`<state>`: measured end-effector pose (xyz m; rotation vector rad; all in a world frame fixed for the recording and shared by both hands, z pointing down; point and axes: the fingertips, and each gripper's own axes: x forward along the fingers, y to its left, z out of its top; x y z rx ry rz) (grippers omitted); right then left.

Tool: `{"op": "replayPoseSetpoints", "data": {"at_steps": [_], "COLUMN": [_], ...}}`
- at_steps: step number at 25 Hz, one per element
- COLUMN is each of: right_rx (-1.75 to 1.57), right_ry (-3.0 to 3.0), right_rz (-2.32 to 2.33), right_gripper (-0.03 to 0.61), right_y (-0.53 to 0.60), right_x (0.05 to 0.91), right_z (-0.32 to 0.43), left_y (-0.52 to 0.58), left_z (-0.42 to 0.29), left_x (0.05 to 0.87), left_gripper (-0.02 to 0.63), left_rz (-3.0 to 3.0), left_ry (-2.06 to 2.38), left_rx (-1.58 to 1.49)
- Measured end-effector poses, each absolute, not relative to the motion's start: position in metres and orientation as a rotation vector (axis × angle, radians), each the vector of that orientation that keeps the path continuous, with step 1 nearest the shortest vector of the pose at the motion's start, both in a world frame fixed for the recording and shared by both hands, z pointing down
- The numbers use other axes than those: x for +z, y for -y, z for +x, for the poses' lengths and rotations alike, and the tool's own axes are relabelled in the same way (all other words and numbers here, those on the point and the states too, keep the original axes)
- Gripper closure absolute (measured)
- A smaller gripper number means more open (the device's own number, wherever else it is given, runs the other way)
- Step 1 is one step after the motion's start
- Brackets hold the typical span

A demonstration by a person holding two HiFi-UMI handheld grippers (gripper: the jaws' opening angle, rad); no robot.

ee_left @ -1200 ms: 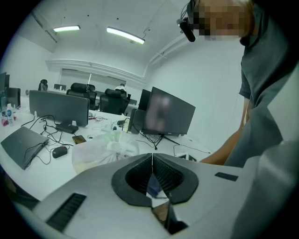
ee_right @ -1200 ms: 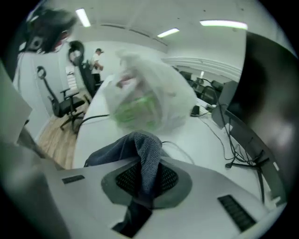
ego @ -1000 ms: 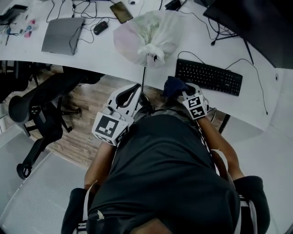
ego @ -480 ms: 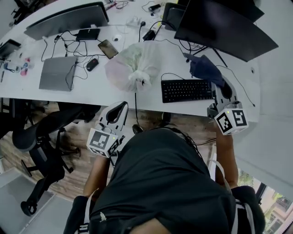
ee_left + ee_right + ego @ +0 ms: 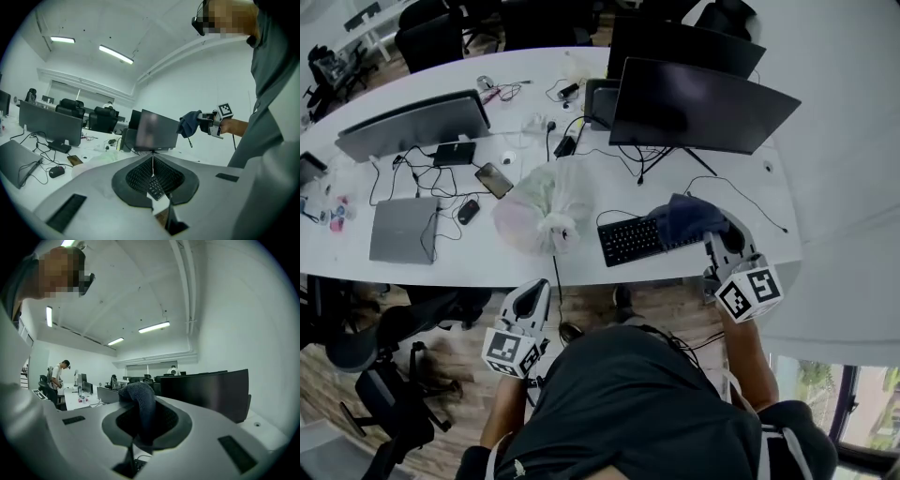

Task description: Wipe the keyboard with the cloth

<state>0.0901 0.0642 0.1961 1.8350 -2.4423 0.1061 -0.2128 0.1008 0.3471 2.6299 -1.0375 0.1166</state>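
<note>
R gripper [image 5: 719, 242] is clamped on the dark blue cloth [image 5: 686, 217]. L gripper [image 5: 534, 298] has its jaws pressed together w/ nothing in them and hangs off the desk's [image 5: 441, 267] near edge, approx. mid-length. Keyboard [image 5: 636, 240] lies flat along that near edge toward the desk's right end, just right of a knotted plastic bag [image 5: 542, 214].

Handling, my guess:
- **Cloth:** light, soft and limp, so it will fold wherever it's pushed. Best to pinch a bunched part and leave a loose wad below the pads for wiping. The present hold looks OK for that.
- **Keyboard:** stiff but light, and prob. slides on the smooth top. The keys give, so light strokes. L gripper could steady its left end.

Views differ:
- **Head view:** puts the cloth over the keyboard's right end but gives no height.
- **L gripper view:** shows cloth [image 5: 190, 124] and R gripper [image 5: 209, 125] up in the air, well clear of the desk, about level w/ the monitor [image 5: 154, 131] top. It also shows a strip of keyboard through the slit under its own shut jaws.
- **R gripper view:** the only one showing the grip itself. The cloth [image 5: 140, 404] humps up over the jaws and runs down between them. The keyboard is barely a sliver at the bottom.
</note>
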Motion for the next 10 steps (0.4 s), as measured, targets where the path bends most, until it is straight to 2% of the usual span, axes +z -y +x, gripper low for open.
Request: {"op": "replayPoseSetpoints", "data": {"at_steps": [10], "right_rx": [0.193], "right_ry": [2.404], "right_rz": [1.887], "right_gripper": [0.545], "right_y": [-0.106], "right_x": [0.198], "right_z": [0.152], "left_y": [-0.148], "left_z": [-0.163], "left_x": [0.350], "left_gripper": [0.606], "left_rz": [2.655], "left_ry": [0.967], "left_rx": [0.195]}}
